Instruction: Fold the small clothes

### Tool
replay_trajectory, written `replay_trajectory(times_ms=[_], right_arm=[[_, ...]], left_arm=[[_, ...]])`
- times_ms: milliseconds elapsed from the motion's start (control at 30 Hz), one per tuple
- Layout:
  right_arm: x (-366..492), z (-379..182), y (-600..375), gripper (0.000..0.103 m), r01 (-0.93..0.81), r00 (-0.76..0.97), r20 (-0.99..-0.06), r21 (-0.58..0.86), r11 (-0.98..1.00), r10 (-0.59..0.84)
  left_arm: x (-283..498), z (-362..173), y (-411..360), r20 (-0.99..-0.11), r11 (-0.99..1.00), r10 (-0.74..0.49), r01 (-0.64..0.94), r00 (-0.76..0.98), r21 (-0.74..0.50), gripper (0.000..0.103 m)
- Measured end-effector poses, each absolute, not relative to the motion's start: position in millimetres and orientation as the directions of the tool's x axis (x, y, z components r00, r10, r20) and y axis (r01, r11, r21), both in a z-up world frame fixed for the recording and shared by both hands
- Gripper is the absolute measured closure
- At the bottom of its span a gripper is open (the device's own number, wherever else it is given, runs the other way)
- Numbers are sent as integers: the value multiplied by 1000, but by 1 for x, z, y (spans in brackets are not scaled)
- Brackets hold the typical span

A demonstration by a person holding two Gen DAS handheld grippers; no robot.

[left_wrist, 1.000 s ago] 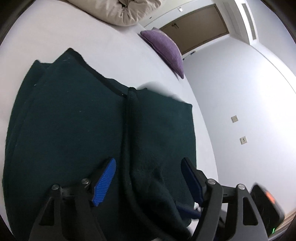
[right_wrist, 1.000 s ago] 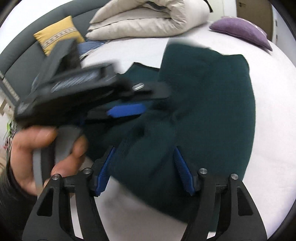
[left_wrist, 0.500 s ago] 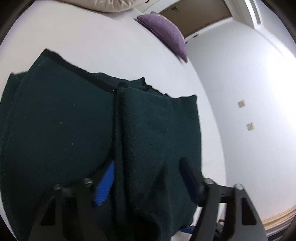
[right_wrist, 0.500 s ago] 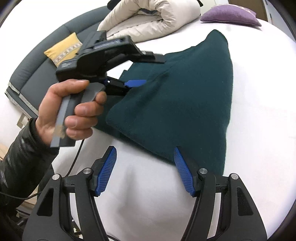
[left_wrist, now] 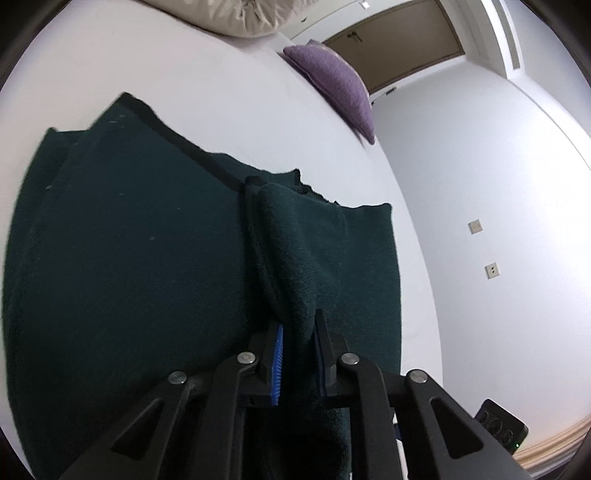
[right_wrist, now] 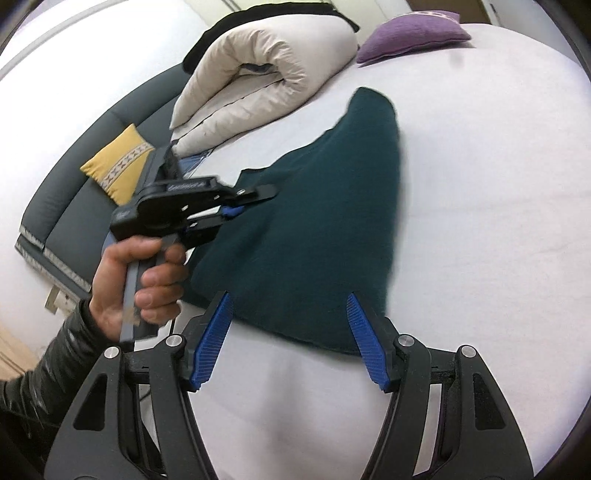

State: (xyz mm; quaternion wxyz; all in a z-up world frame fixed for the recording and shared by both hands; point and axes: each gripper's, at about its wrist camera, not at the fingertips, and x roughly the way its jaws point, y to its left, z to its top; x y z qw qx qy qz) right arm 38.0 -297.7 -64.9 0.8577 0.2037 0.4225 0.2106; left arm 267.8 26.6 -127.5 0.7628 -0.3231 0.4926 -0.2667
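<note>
Pinching a raised ridge of the dark green garment (left_wrist: 140,266), left gripper (left_wrist: 298,341) with jaws clamped on the knit, evidently to lift that fold and carry it across. Seen from the right wrist too: left gripper (right_wrist: 236,205) at the near-left edge of the dark green garment (right_wrist: 314,229), gripped by the left hand (right_wrist: 136,280). Lay spread on the white bed (right_wrist: 480,184), partly doubled already, one layer over another along a dark hem. Hovered just short of the garment's near edge, right gripper (right_wrist: 290,334), jaws wide apart and holding nothing, likely standing by to pin or catch the opposite edge. Well clear at the far side: rolled cream duvet (right_wrist: 258,85), purple cushion (right_wrist: 413,29), yellow cushion (right_wrist: 118,162) on the grey sofa (right_wrist: 62,206). Judged mid-fold, not finished.
</note>
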Motion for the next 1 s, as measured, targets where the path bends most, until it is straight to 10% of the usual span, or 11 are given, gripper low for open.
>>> replay_trajectory(times_ms=[1000], right_arm=[[103, -74, -185, 36, -270, 565, -773, 160, 950, 290]], left_arm=[[238, -146, 171, -537, 628, -649, -18, 540, -778, 91]])
